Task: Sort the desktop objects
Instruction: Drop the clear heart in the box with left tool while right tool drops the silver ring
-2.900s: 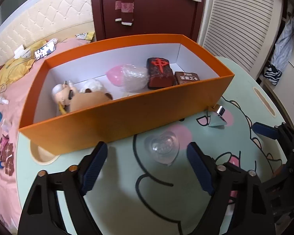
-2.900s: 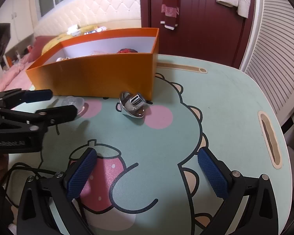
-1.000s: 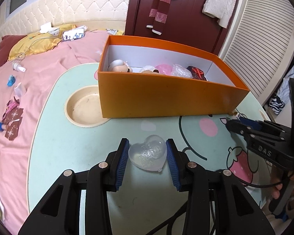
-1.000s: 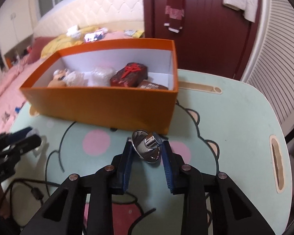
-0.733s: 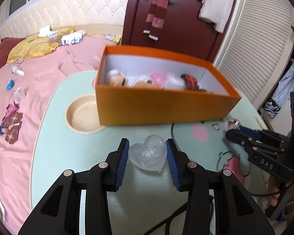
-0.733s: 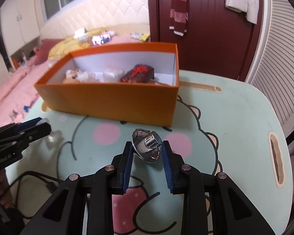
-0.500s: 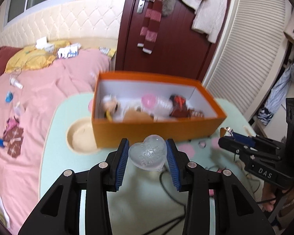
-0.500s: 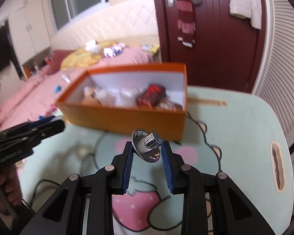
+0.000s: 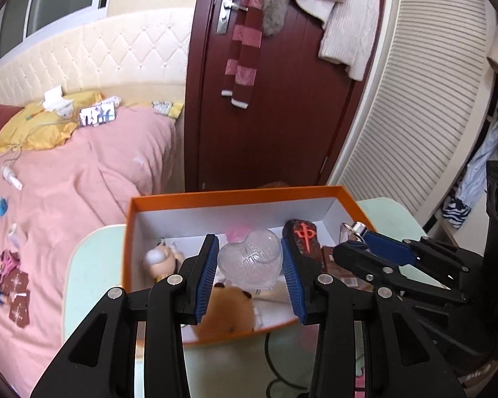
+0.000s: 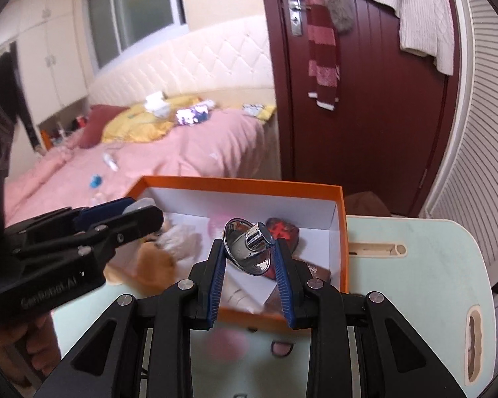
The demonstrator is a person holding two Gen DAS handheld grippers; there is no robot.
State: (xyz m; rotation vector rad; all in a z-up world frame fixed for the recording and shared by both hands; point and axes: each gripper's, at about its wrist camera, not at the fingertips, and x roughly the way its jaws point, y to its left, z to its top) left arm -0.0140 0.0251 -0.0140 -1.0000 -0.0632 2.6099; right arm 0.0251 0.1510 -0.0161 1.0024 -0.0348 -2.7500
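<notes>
The left gripper [image 9: 249, 265] is clamping a clear plastic heart [image 9: 249, 262], and the right gripper [image 10: 249, 258] is pinching a chrome knob [image 10: 249, 247]. Both are hovering directly above the open orange box [image 9: 235, 199], left one nearer its middle.

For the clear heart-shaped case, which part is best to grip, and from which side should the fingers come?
Grip the clear heart-shaped case across its two rounded lobes, one pad on each side edge, coming from the pointed end. The left gripper holds it just so above the orange box: the lobes give two opposite bulges for the pads, while the broad faces look slick.
</notes>
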